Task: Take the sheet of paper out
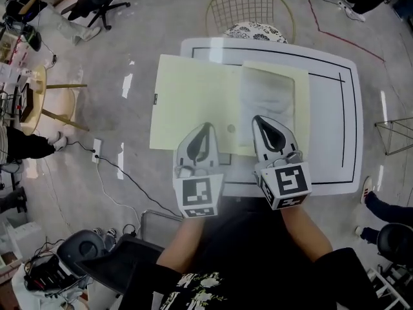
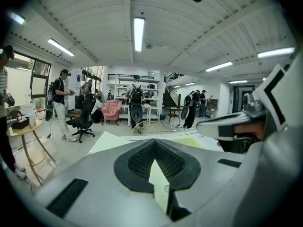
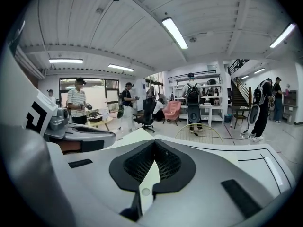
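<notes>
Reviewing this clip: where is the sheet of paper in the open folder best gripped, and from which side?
Probably its near edge, coming in low from the person's side. The sheet of paper lies flat on the right leaf of the open folder, so only an edge offers a pinch, and the right gripper, jaws shut, hovers above that edge.

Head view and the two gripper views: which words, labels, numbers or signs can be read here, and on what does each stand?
No readable text in any view.
Cube of the left gripper: a square black-and-white marker, a pattern, no letters.
Cube of the right gripper: the same kind of marker.
Dark tag on the left edge of the yellow folder: too small to read.
</notes>
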Demonstrator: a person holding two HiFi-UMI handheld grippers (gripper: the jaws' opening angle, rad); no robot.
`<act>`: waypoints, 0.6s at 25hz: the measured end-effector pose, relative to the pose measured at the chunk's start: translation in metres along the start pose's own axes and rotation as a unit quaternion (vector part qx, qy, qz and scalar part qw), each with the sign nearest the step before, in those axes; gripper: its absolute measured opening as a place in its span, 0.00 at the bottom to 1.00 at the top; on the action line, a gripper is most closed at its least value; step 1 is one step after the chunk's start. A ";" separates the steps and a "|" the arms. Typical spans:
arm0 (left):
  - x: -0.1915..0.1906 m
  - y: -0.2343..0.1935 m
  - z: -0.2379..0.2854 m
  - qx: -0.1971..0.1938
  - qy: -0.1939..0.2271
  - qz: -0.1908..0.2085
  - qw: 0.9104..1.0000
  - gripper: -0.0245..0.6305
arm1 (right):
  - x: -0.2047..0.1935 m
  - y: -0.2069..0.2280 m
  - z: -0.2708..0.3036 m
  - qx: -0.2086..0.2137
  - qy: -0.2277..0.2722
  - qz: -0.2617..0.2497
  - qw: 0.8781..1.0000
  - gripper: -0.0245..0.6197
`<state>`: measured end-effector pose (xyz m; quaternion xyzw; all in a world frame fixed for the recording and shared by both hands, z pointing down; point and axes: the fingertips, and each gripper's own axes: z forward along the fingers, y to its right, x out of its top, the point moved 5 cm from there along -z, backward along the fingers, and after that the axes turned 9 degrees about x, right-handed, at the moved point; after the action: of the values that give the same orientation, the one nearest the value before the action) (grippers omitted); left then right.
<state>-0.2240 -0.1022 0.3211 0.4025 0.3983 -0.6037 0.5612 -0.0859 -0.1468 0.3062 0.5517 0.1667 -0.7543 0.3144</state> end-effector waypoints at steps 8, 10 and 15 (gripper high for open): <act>-0.012 -0.013 0.008 0.017 -0.028 -0.007 0.999 0.04 | -0.011 -0.010 0.025 0.032 -0.028 0.001 0.999 0.04; -0.018 -0.012 0.009 0.022 -0.038 -0.010 0.999 0.04 | -0.016 -0.008 0.028 0.039 -0.036 0.000 0.999 0.04; -0.036 -0.015 0.015 0.039 -0.065 -0.021 0.997 0.04 | -0.029 -0.009 0.041 0.061 -0.054 0.007 0.997 0.04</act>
<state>-0.2381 -0.1022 0.3604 0.3756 0.3455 -0.6556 0.5566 -0.1160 -0.1564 0.3462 0.5295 0.0993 -0.7895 0.2941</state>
